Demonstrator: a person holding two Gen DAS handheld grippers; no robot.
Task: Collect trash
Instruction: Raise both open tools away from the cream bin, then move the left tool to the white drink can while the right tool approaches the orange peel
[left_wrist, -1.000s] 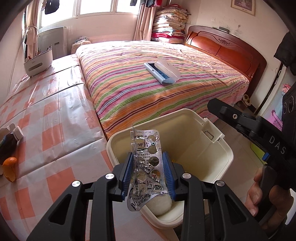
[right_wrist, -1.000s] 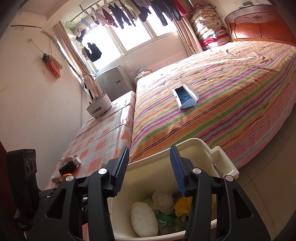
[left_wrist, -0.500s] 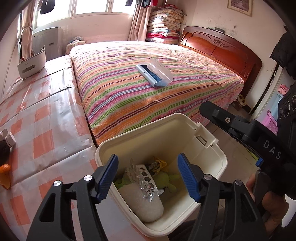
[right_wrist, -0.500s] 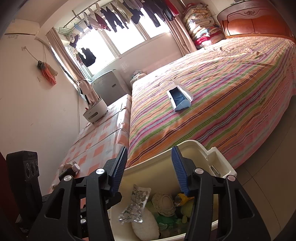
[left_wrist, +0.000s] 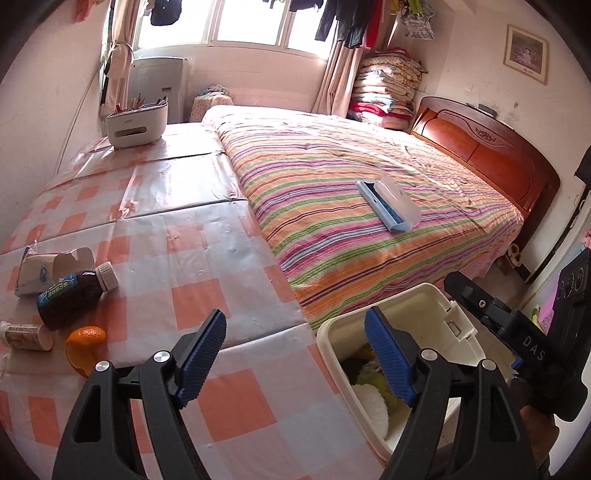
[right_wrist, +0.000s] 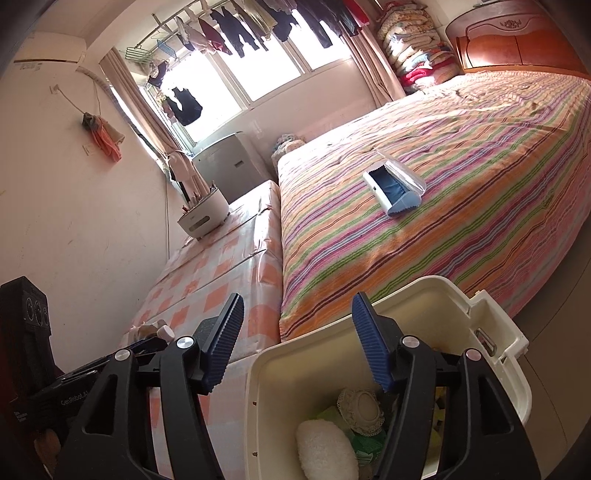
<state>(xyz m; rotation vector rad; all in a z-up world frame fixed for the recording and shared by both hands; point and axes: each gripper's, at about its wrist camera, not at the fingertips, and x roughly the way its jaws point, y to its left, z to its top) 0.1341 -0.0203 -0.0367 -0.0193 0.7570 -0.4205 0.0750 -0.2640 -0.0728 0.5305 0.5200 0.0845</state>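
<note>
Cream bin (left_wrist: 436, 306) beside empty left gripper (left_wrist: 295, 354)

sunlit window (left_wrist: 255, 22), striped bed (left_wrist: 351, 206), checkered table (left_wrist: 155, 236)

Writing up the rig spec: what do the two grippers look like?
Both match: black plastic frames with triangular cut-outs and silver screw heads, and blue ribbed pads on the fingers. The right gripper body carries white "DAS" lettering; the left gripper body, seen from the right wrist camera, reads "GenRobot".

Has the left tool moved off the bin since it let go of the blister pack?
Yes. The left tool, jaws just opened and empty, has swung left: the bin now sits at its right, checked tabletop ahead.
</note>
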